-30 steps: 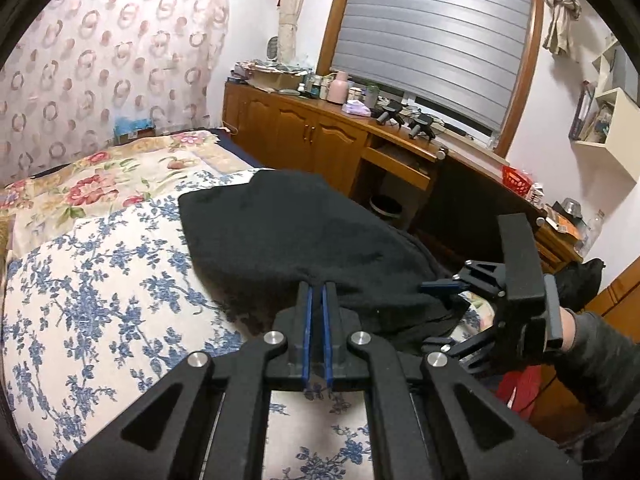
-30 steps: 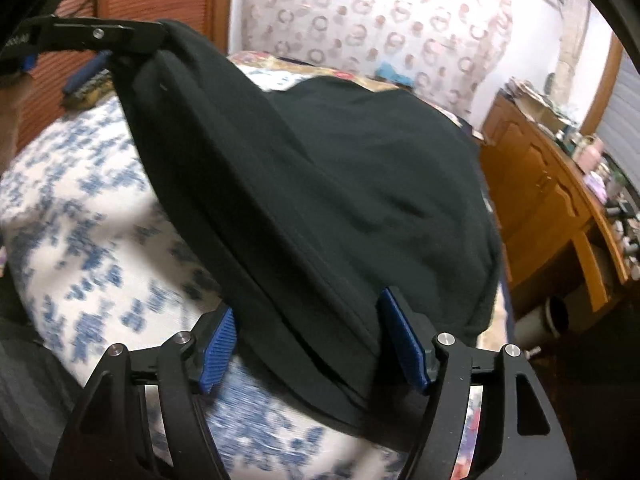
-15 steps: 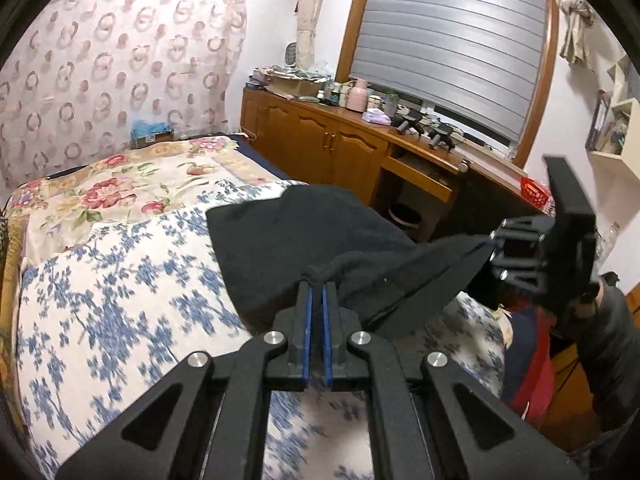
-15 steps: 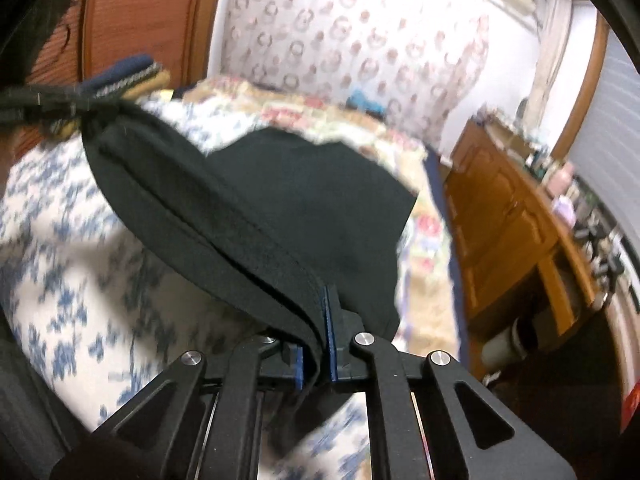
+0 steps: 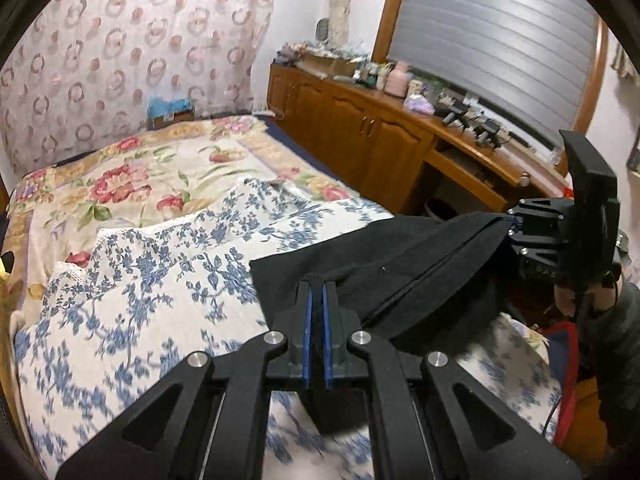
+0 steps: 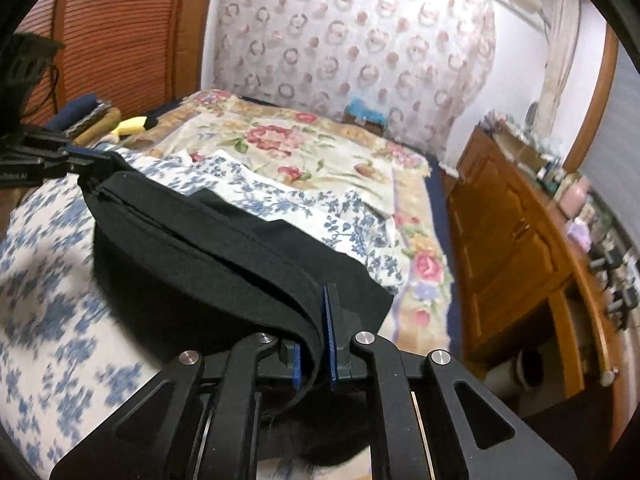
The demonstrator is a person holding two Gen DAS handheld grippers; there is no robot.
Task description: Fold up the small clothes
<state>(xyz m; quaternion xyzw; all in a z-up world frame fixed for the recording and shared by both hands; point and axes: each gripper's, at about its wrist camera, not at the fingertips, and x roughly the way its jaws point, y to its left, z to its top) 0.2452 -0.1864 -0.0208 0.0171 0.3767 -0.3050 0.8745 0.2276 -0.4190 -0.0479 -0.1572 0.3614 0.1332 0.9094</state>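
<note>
Nearest the left wrist camera, the left gripper [image 5: 316,312] is seen with its blue pads pressed together, the jaws clenched on an edge of the black garment [image 5: 360,280]. In the right wrist view the right gripper [image 6: 314,344] is clamped likewise, a thick folded hem of the same black garment [image 6: 208,256] pinched between its blue pads. The cloth is stretched between the two grippers, lifted off the bed at the held edge, its lower part draped down onto the blue-flowered sheet [image 5: 132,312]. The right gripper is also caught from the left view at the garment's far corner [image 5: 516,226], held by a hand [image 5: 572,292] in a dark sleeve.

Further out, the bed [image 6: 436,200] is covered by a cream quilt with red roses [image 5: 132,184], laid beyond the blue-flowered sheet. Folded dark and tan cloths [image 6: 88,114] and something yellow are stacked by the headboard side.

At the far wall a pink ring-patterned curtain [image 5: 120,64] is hung. Along the wall a wooden cabinet [image 5: 352,128] is topped with a cardboard box [image 5: 328,62], its contents too small to be made out, a pink bottle [image 5: 396,78] and other small clutter. A round bin [image 6: 516,368] is tucked under the desk section; what it holds cannot be told.
</note>
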